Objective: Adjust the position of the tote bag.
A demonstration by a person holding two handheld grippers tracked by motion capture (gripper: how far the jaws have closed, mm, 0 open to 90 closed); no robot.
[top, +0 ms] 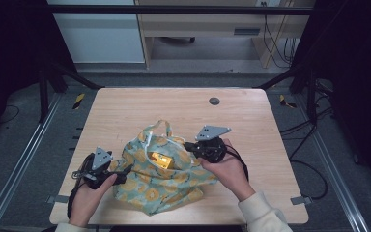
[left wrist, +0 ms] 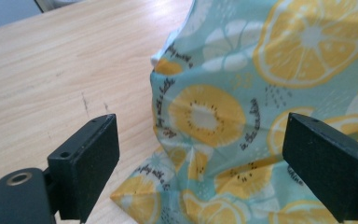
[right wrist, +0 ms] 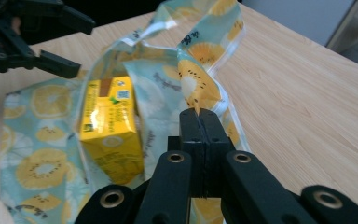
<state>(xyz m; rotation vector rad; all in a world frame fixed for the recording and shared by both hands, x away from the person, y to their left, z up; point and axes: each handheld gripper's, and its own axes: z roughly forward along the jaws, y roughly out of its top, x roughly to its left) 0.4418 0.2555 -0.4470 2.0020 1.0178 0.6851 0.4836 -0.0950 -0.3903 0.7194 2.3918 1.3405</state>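
Observation:
A light-green bag printed with lemon slices (top: 159, 174) lies at the near middle of the table, its mouth facing away. A yellow drink carton (top: 160, 159) stands inside the open mouth, seen close in the right gripper view as the carton (right wrist: 108, 126). My right gripper (right wrist: 199, 115) is shut on the bag's rim (right wrist: 200, 93), pinching the fabric between its pads and holding it lifted. My left gripper (left wrist: 200, 158) stands open at the bag's left side, with the bag cloth (left wrist: 242, 112) between its jaws and no pad pressing on it. In the high view the left gripper (top: 118, 171) rests at the bag's left edge.
The wooden table (top: 125, 111) has a round grey cable port (top: 214, 101) near its far edge. Metal frame rails run along both sides on the floor. Cables trail on the floor at the right.

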